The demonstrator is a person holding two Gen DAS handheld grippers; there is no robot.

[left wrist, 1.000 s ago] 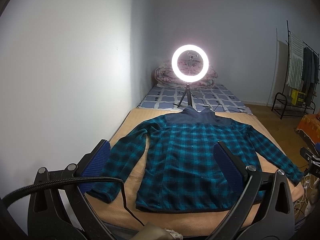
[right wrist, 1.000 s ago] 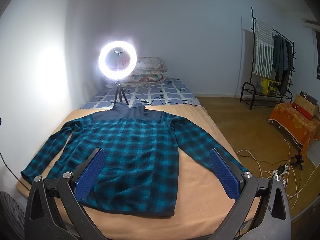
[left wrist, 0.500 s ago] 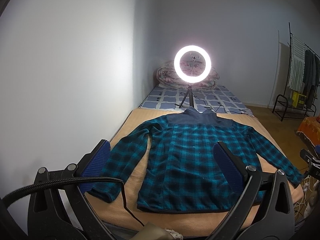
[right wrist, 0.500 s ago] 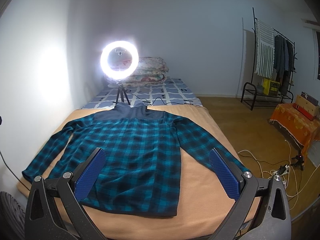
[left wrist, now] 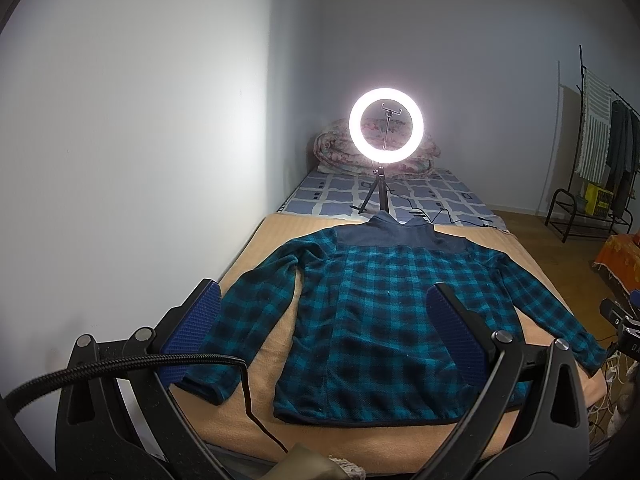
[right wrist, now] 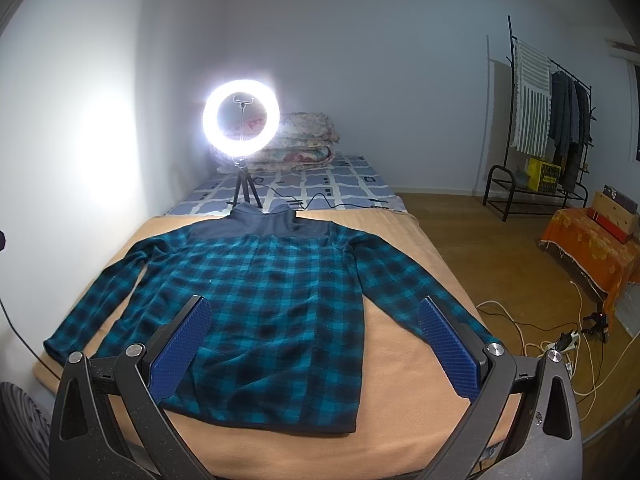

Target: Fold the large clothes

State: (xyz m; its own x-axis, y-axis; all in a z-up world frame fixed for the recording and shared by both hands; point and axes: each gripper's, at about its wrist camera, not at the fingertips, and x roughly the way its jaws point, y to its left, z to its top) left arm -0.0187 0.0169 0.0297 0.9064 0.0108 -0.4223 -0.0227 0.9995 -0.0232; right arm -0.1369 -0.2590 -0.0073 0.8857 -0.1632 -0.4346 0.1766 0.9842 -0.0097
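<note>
Hiding the plaid shirt (right wrist: 276,300) right cuff: right gripper (right wrist: 316,344) fingers.

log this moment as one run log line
phase: before first fold | shirt: flat on bed, sleeves out | left hand-held gripper: open, above shirt | right hand-held gripper: open, above shirt

Setting: a home bedroom, as I read it from my two feeds. Bed (right wrist: 400,360) along the wall, tan blanket over the near half, blue-and-white checked sheet (right wrist: 320,184) at 12 o'clock. Folded floral quilts (right wrist: 296,140) stacked at the head. Lit ring light (right wrist: 240,118) on a small tripod, standing on the sheet. Clothes rack (right wrist: 548,120) with hung garments and a striped towel at 2 o'clock. Wooden floor (right wrist: 460,220); orange-covered furniture (right wrist: 588,248) at 3 o'clock; loose cables and a power strip (right wrist: 560,342) beside the bed.
</note>
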